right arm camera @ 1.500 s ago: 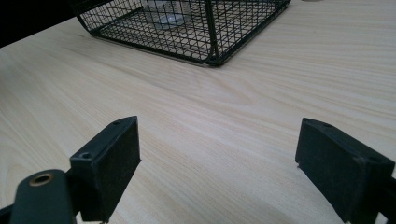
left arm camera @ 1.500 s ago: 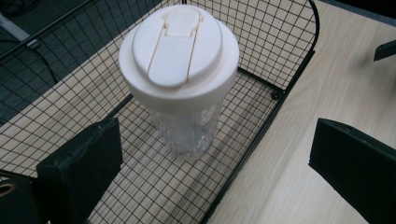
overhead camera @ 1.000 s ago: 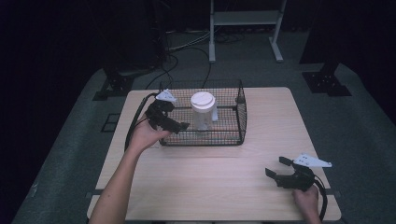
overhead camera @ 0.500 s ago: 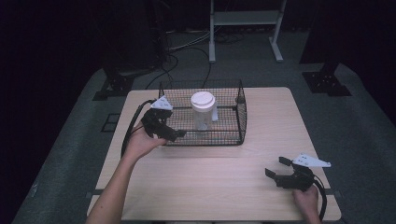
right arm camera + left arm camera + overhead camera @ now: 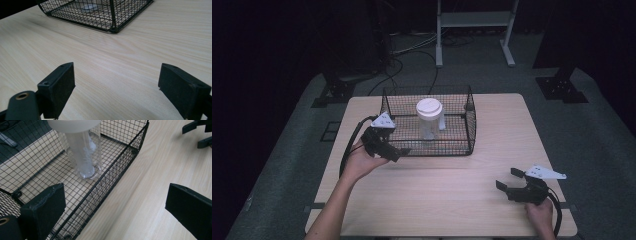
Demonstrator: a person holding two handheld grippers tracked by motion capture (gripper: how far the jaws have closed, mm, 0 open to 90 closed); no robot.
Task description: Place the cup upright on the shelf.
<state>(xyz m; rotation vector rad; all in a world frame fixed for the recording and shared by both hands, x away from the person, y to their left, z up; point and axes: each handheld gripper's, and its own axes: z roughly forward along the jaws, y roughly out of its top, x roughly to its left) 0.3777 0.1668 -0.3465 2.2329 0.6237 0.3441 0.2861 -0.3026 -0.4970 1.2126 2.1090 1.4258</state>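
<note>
My left gripper [image 5: 388, 148]: jaws spread wide, nothing between them. In the left gripper view one jaw hangs over the near corner of the black wire-mesh basket [image 5: 117, 165], the other over bare wood outside it, so the jaws straddle the basket's near wall.

Beyond those jaws, inside the basket: a clear plastic jar with a wide white lid [image 5: 429, 118]. It stands upright on the mesh floor, long axis vertical, about mid-basket, apart from every wall. In the left gripper view it sits ahead and toward the inner jaw, its base [image 5: 86, 171] visible through the mesh; contents look pale, cannot tell what.

My right gripper [image 5: 514, 184]: jaws likewise released and empty, resting low over the pale wooden bench [image 5: 452, 200], well clear of the basket toward its front right. The right gripper view looks across open wood to the basket's corner [image 5: 112, 20].

Judgement: the left hand is plainly nearer the jar. Any grasp turns on clearing the basket's near wall first, then coming at the jar from above or from the left side, jaws closing across its upright body below the lid. The lid is wider than the body.
</note>
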